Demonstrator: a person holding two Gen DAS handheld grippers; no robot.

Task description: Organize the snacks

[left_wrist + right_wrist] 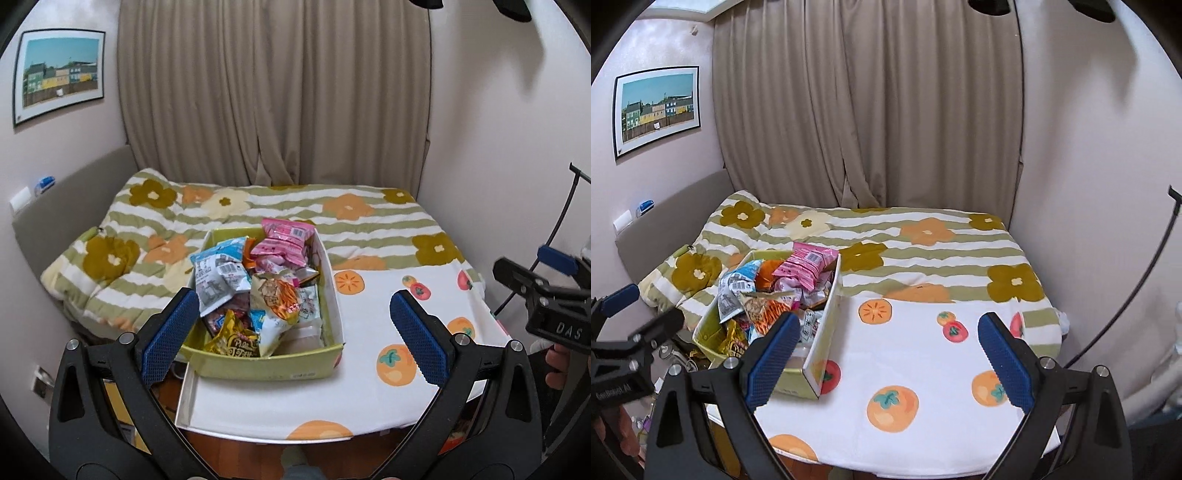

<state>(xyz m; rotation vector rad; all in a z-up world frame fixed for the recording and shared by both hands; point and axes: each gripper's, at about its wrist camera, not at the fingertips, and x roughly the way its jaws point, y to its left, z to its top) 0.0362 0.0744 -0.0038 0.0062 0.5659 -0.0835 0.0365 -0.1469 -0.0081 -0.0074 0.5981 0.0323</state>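
A yellow-green cardboard box [258,365] sits at the left of a small table and is piled with several snack packets: a pink one [284,242] at the back, a blue-white one [221,273], an orange one [277,295] and a yellow one [232,338] at the front. The box [713,328] also shows in the right wrist view. My left gripper [293,336] is open and empty, hovering just in front of the box. My right gripper [886,354] is open and empty over the bare cloth right of the box.
The table wears a white cloth [923,369] printed with persimmons. Behind it lies a bed with a striped floral blanket [923,236], curtains and walls. A black cable [1137,295] hangs at the right wall. Clutter lies on the floor at the left [679,358].
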